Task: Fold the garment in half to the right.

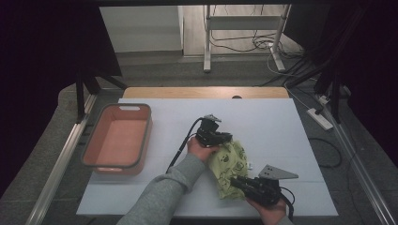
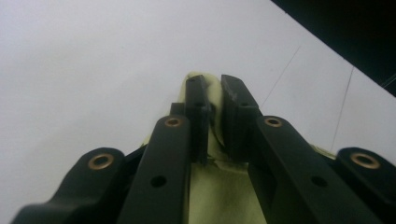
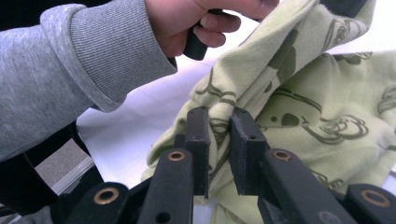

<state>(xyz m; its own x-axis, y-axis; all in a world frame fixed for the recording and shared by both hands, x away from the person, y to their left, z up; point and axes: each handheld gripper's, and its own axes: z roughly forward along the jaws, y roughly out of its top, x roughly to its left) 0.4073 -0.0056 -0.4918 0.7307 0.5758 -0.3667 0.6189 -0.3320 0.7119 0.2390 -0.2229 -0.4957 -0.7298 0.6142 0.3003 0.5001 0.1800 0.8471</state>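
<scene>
Cloth held at two points.
Your left gripper [image 1: 224,138] and right gripper [image 1: 236,181], lower centre, each clench the pale green printed cloth [image 1: 231,166], apparently to fold it.

Grey floor [image 1: 155,75]; white metal stand [image 1: 244,28] amid cables; dark curtains [image 1: 42,56] either side

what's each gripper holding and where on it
Both pinch the green cloth: left gripper its far top edge, right gripper a fold at its near edge.

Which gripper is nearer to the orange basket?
Left. The left gripper grips the green cloth mid-table, closer to the orange basket; the right gripper grips the cloth's near edge, farther right.
</scene>
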